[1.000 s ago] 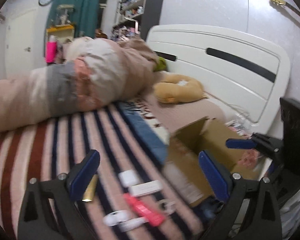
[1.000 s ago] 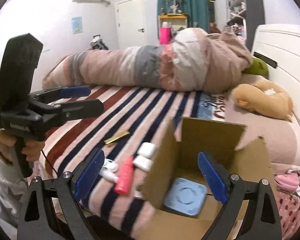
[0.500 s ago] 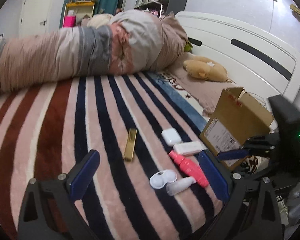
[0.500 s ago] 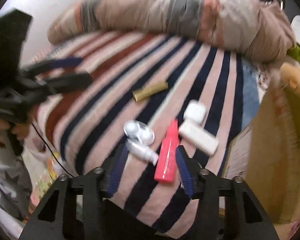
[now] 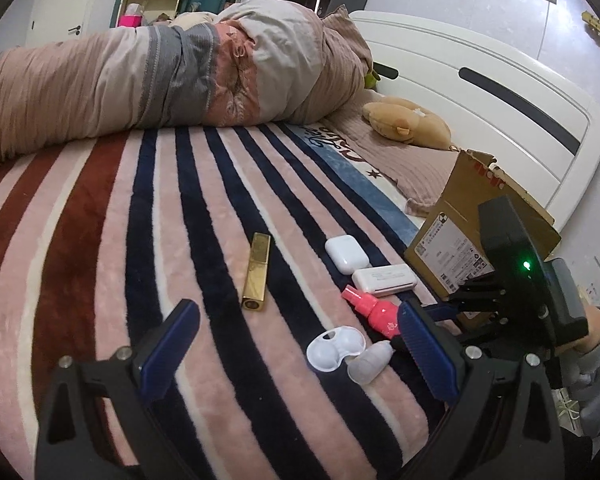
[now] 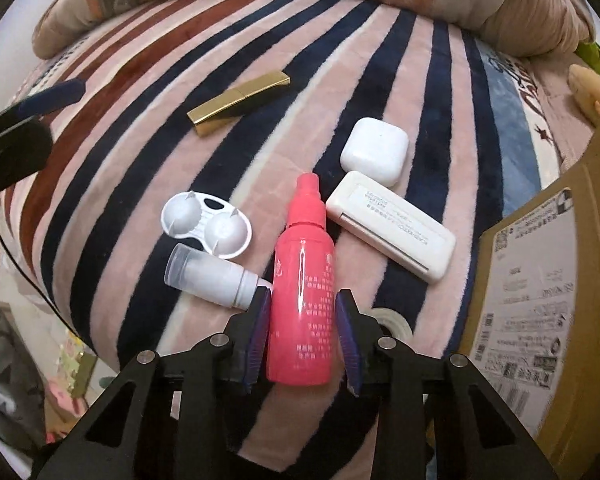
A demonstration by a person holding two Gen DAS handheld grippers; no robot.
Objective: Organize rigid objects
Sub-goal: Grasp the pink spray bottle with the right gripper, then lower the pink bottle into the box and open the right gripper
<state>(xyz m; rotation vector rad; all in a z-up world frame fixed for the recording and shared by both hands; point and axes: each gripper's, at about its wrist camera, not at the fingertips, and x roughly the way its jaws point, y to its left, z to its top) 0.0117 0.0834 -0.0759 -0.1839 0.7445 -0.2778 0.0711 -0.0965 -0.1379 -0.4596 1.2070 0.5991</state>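
Far left on the striped fleece bed blanket [image 6: 436, 80]: left tool [image 5: 300, 344] wide open, empty, hovering. Next, gold rectangular lipstick tube [image 6: 240, 102], white 2-cup contact lens case [image 6: 206, 226] and small translucent capped bottle [image 6: 210, 276] — untouched. Then the pink plastic spray bottle [image 6: 302, 292], lying flat, long axis running straight away from the right tool [image 6: 302, 332], nozzle far, base between the blue pads; pads flanking, narrowly apart, grip not yet firm by the look. Right of it: white earbud case [image 6: 376, 150], cream flat rectangular case [image 6: 392, 226], brown cardboard box [image 6: 560, 320]. Half a second back, right tool wider and short of the bottle — now closed in around it.
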